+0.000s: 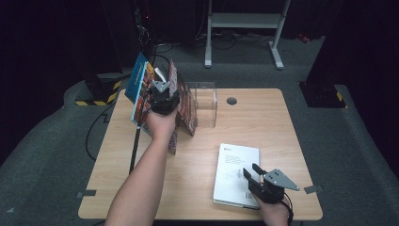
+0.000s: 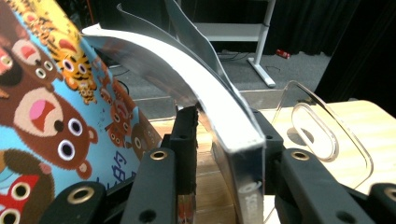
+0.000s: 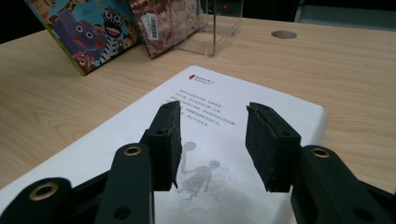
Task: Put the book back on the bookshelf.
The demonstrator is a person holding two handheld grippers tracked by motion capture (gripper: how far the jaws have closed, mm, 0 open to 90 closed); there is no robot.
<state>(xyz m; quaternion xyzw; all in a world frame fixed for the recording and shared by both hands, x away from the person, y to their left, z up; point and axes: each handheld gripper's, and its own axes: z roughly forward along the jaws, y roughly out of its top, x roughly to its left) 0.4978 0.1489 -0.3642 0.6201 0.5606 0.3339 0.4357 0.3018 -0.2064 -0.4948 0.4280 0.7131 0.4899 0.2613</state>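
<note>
My left gripper (image 1: 163, 97) (image 2: 226, 126) is up among books standing at the table's back left. A thick book with a silvery-white edge (image 2: 187, 70) (image 1: 172, 77) sits between its jaws. It rests against the right jaw, and a gap shows at the left jaw, so the gripper is open. A blue animal picture book (image 1: 138, 82) (image 2: 56, 107) leans to its left. My right gripper (image 1: 251, 170) (image 3: 215, 109) hovers open just over a white book (image 1: 233, 172) (image 3: 140, 140) lying flat near the front right edge, with nothing between its jaws.
A clear acrylic bookstand (image 1: 207, 101) (image 2: 322, 135) (image 3: 219, 28) stands behind the books, with a brown-red book (image 1: 186, 108) (image 3: 168, 21) leaning at it. A cable hole (image 1: 231, 100) (image 3: 283, 34) sits at the wooden table's (image 1: 263, 127) back centre. A white metal frame (image 1: 244, 21) stands on the floor beyond.
</note>
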